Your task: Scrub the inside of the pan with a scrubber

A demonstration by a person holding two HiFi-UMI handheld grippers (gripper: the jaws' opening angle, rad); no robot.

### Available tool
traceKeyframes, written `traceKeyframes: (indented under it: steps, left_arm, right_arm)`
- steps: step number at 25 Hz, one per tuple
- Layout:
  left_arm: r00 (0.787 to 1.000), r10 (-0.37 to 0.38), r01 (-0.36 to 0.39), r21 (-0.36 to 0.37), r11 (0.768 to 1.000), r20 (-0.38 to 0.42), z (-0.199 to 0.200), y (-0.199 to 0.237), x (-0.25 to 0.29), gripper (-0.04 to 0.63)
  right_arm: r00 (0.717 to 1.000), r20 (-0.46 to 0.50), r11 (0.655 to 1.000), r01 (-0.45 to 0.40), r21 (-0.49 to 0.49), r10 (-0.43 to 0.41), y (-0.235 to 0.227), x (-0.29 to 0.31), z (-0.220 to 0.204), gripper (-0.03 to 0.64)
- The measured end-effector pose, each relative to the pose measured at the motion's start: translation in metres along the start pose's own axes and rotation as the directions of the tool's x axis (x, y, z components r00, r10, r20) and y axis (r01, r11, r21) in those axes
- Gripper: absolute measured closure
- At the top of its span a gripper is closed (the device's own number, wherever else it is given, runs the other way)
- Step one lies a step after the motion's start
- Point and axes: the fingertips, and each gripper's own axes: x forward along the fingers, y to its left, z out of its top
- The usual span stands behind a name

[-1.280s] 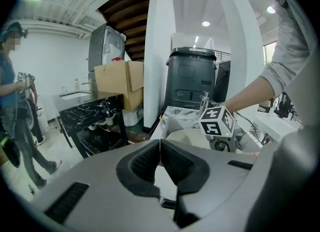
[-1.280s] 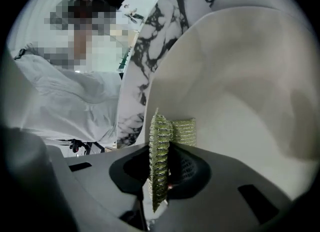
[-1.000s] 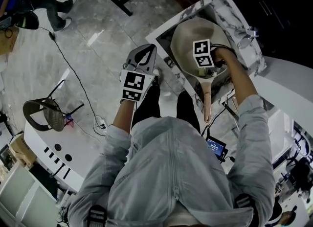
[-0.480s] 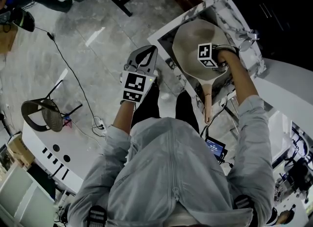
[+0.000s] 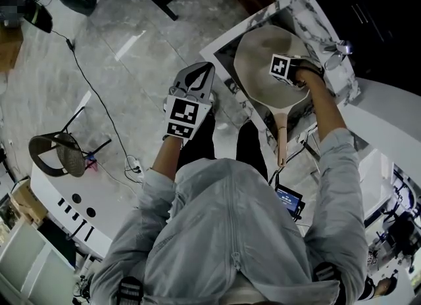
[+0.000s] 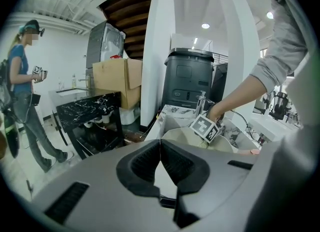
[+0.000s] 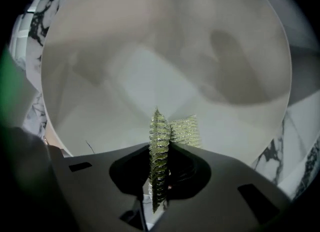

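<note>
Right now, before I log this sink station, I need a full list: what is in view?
pan: one, beige, in the sink
scrubber: one, greenish mesh, over the pan's inside
sink surround: one, white marble pattern, around the pan
chair: one, dark, on the floor
cardboard box: one, brown, beside the white pillar
bin: one, dark grey, beyond the sink
bystander: one, standing far off
left claw: grey, shut, empty, away from the sink
right claw: dark, shut on the scrubber
</note>
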Motion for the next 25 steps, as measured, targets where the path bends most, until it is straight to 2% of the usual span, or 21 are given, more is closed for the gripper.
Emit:
traceKeyframes:
  steps: [2,6,12,15,19,21,25]
  left_arm:
    - [1.0,0.0,0.0,0.002,1.0,-0.003,-0.001,0.003,0.0,0.572]
    - [1.0,0.005,-0.005,0.004,1.0,-0.009,-0.005,0.007,0.0,0.572]
    - [1.0,-0.003,0.003,0.003,1.0,-0.02,-0.008,0.004,0.005,0.572]
    - [1.0,-0.007,0.007,0.002,1.0,-0.021,-0.008,0.004,0.008,0.572]
    - [1.0,-0.015,0.015,0.004,1.0,-0.021,-0.006,0.002,0.013,0.572]
    - [1.0,-0.02,0.02,0.006,1.0,-0.019,-0.005,0.0,0.017,0.572]
    - [0.999,-0.031,0.031,0.006,1.0,-0.013,0.0,-0.002,0.025,0.572]
  right_arm:
    - [1.0,0.009,0.999,0.028,0.029,-0.028,-0.009,0.002,0.002,0.529]
    - [0.99,0.03,0.99,0.136,0.034,-0.137,-0.028,-0.003,0.009,0.529]
    - [0.949,0.076,0.952,0.304,0.038,-0.306,-0.052,-0.01,0.023,0.529]
    - [0.911,0.095,0.916,0.4,0.041,-0.402,-0.068,-0.019,0.028,0.529]
    - [0.836,0.136,0.846,0.531,0.042,-0.532,-0.088,-0.034,0.038,0.529]
    - [0.804,0.165,0.819,0.573,0.046,-0.572,-0.094,-0.039,0.044,0.529]
    - [0.758,0.22,0.784,0.619,0.055,-0.614,-0.102,-0.049,0.055,0.529]
